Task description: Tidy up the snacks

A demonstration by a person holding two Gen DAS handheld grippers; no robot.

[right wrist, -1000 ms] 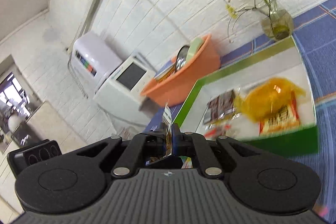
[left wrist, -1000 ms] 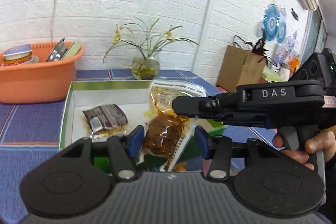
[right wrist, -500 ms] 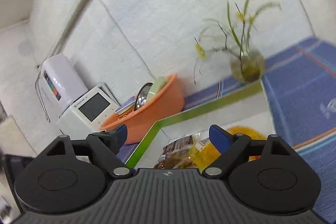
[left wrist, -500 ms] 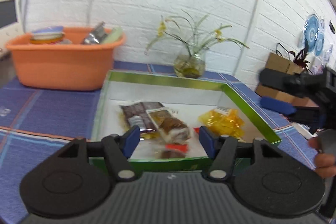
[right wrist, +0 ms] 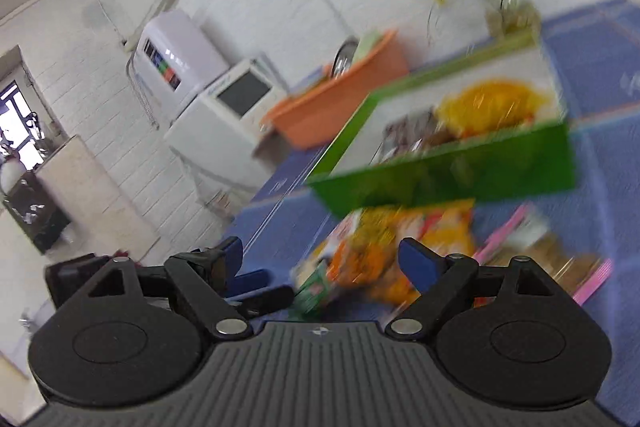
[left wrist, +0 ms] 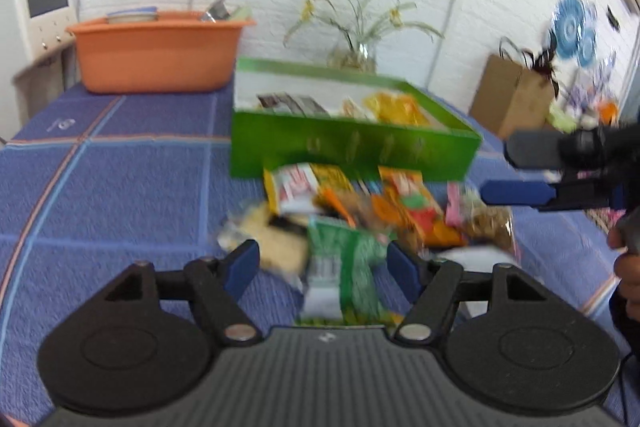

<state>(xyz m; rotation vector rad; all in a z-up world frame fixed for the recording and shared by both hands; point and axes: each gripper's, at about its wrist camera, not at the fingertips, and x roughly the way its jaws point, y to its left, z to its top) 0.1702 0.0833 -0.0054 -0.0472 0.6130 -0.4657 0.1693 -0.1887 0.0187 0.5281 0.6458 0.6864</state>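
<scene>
A green box [left wrist: 352,147] with a white inside stands on the blue tablecloth and holds a brown packet [left wrist: 292,103] and a yellow packet [left wrist: 394,109]. A pile of loose snack packets [left wrist: 384,211] lies in front of it. A green packet [left wrist: 344,259] lies nearest. My left gripper [left wrist: 323,263] is open above the green packet. My right gripper [left wrist: 516,167] shows at the right, open, beside the pile. In the right wrist view the right gripper [right wrist: 326,259] is open over the pile [right wrist: 384,247], with the box [right wrist: 452,167] beyond. Both views are blurred.
An orange tub [left wrist: 158,53] with items stands at the back left. A glass vase with flowers [left wrist: 354,51] stands behind the box. A white machine [left wrist: 34,7] is at the far left. A brown paper bag [left wrist: 512,99] is at the right.
My right gripper let go of the packet into the box and opened. Both grippers have pulled back from the box and now hang over the pile in front of it.
</scene>
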